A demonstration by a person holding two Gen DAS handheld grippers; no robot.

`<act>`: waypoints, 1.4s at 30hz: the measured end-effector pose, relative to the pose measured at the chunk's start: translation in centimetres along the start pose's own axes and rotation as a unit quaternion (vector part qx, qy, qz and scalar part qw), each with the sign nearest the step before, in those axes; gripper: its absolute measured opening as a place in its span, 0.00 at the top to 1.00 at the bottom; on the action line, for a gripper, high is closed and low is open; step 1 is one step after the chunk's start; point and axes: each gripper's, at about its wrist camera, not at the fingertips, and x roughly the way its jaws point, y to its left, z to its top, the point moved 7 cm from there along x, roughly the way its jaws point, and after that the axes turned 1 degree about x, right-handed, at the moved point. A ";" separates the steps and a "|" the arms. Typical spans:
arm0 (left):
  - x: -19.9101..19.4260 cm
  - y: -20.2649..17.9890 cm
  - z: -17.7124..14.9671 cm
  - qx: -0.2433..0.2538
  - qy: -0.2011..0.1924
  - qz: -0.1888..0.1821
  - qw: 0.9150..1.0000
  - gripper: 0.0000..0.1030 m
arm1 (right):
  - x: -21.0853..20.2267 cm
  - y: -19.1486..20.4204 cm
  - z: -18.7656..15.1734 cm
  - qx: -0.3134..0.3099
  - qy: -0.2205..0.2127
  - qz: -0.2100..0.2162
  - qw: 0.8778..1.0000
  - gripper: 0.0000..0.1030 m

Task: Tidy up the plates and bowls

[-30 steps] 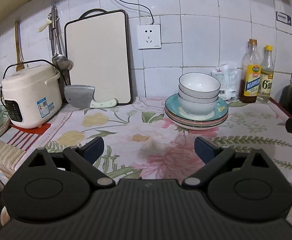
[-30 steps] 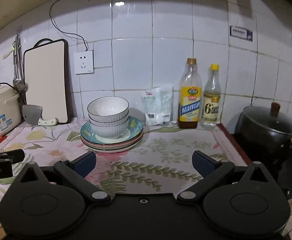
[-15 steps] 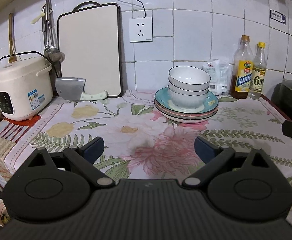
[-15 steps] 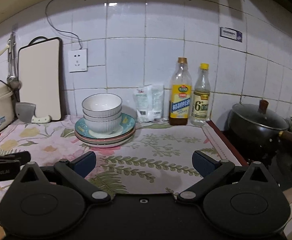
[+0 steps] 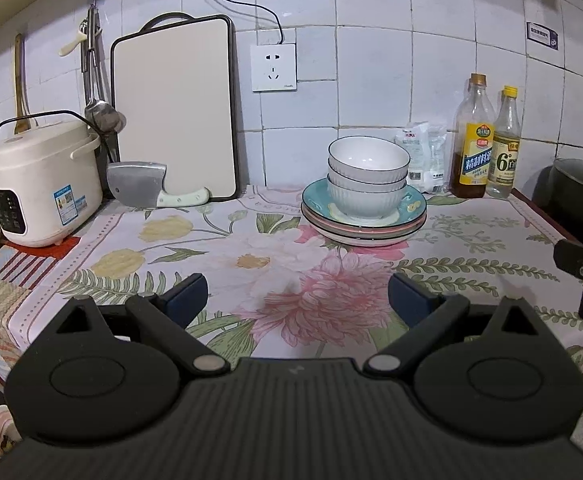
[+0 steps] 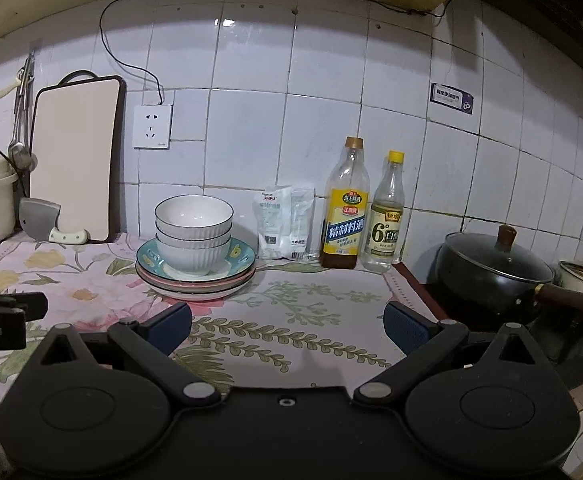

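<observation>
We hold the left hand-held gripper (image 5: 297,294) low over the bench (image 5: 227,248), its jaws spread wide and gripping nothing; the right hand-held gripper (image 6: 287,330) hangs beside it, likewise released and empty. The bowls (image 5: 367,176) (three of them, nested) sit on the plates (image 5: 363,224), a stack with a teal one on top, well ahead of both grippers toward the tiled wall. From the left wrist the stack lies ahead and a little right; from the right wrist it lies ahead and to the left. Bare flowered cloth runs between the fingers and the stack. Behind the stack and to its right stand a white bag (image 6: 287,224) and two bottles (image 6: 361,210), near it but apart. A cleaver (image 5: 151,190) leans at the cutting board (image 5: 175,108) further left, and a black pot (image 6: 495,272) sits off the bench's right edge.
</observation>
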 end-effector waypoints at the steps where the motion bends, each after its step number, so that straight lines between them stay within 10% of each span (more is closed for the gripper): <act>1: -0.1 0.0 0.0 0.000 0.000 0.000 1.000 0.05 | 0.0 -0.1 -0.1 0.002 0.001 0.001 1.000 0.00; 42: -1.6 0.1 -0.6 -0.014 -0.017 -0.026 0.999 0.03 | -0.9 0.1 -0.7 0.001 0.002 0.004 1.000 0.00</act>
